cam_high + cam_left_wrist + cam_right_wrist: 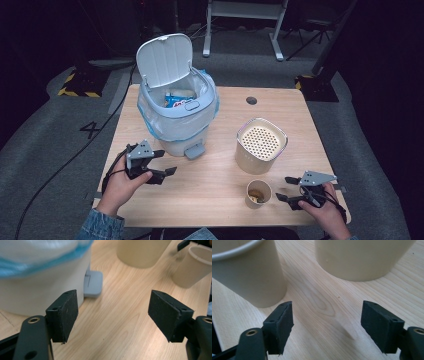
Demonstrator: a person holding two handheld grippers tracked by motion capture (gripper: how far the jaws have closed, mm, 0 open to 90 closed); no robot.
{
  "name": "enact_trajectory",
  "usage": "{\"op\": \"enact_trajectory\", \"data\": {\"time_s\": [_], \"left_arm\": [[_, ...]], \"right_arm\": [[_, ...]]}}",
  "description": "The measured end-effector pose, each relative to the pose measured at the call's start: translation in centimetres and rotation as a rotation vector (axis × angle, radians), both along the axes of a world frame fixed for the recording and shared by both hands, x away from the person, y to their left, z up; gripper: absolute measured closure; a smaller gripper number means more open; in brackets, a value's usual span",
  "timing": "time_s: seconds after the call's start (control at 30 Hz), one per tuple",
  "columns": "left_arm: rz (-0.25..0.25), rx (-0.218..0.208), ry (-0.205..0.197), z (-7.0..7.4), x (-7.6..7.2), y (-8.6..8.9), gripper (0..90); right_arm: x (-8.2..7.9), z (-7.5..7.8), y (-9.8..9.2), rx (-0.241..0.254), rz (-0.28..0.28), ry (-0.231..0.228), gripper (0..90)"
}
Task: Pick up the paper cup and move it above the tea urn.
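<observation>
**Clearances and obstructions on the table**

The bin [176,117], lid raised, occupies the rear left; its pedal [194,150] projects onto the table [210,190]. The perforated canister [260,145] stands right of centre, with the paper cup [258,193] just in front of it. Bare wood lies between bin and canister, and along the front edge left of the cup. The rear right corner is unobstructed.

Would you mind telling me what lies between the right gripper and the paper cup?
Nothing: bare tabletop separates the right gripper from the paper cup, as the high view shows.
</observation>
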State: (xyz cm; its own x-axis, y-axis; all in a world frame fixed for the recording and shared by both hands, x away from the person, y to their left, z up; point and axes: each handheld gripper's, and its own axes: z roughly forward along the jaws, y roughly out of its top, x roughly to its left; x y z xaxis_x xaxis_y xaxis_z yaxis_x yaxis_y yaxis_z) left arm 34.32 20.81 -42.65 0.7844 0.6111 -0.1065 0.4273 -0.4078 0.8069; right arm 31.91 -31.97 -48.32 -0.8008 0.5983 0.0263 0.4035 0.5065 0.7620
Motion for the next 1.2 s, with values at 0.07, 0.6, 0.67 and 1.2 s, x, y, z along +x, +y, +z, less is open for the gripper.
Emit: {"op": "enact_trajectory", "data": {"time_s": [0.07,0.6,0.67,1.2], "left_arm": [[0.002,0.005,0.007,-0.4,0.0,0.0,24.6],[0.04,0.171,0.097,-5.4,0.8,-1.6,23.9],[0.047,0.194,0.108,-5.7,0.9,-1.7,24.2],[0.048,0.195,0.055,-7.7,1.4,-1.3,20.2]], "right_arm": [[-0.1,0.0,0.1,0.004,0.005,0.003,24.2],[-2.2,0.2,3.5,0.065,0.123,-0.012,19.7],[-2.3,0.0,4.1,0.064,0.138,-0.015,20.3],[-2.5,-1.3,6.7,0.171,0.149,-0.068,26.7]]}}
